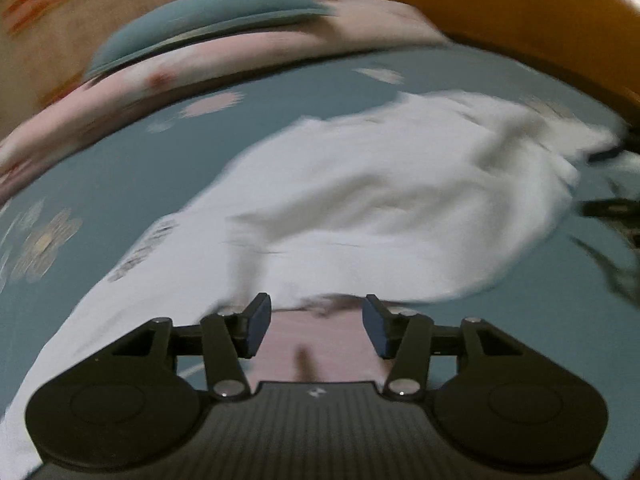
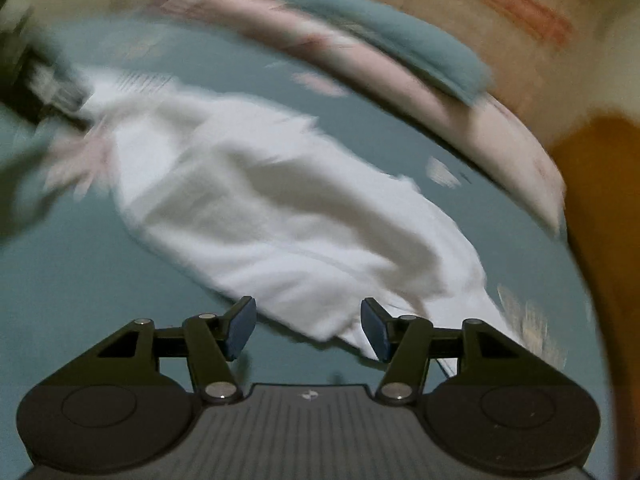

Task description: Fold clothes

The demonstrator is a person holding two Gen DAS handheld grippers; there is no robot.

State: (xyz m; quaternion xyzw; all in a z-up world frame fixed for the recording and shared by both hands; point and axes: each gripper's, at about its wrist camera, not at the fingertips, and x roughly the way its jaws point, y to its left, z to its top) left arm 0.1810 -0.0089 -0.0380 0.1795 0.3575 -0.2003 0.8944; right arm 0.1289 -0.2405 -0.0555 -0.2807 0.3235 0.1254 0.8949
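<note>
Lying crumpled on the bed, the white garment [image 1: 360, 208] spreads in loose folds across the teal bedsheet [image 1: 120, 168], both views smeared by motion blur. From the left wrist, grey printed lettering [image 1: 146, 248] shows on a flatter part of the cloth at the left, and a pink patch of the sheet's pattern [image 1: 320, 344] lies just beyond the left gripper [image 1: 318, 326]; its jaws stand partly open with nothing between them, the garment's near edge just past the tips. That view also catches a dark blurred shape [image 1: 612, 208] at the right edge by the far end of the garment, too smeared to identify.

From the right wrist, the same garment [image 2: 280, 208] runs diagonally, with a folded corner reaching down to the right gripper [image 2: 308, 328]. Its jaws are likewise partly open; the cloth corner lies close beside the right-hand pad, and I cannot tell whether it touches. A dark blurred object [image 2: 44, 92] sits at the garment's far end on the left.

No container is visible. Pale flower prints [image 1: 44, 244] dot the sheet. At the bed's far side lies a pink quilt [image 1: 248, 64] with a teal pillow [image 1: 208, 24] on it. Beyond are a beige wall or hanging with red-orange stripes [image 2: 512, 0] and an orange-brown wooden panel [image 1: 500, 4].
</note>
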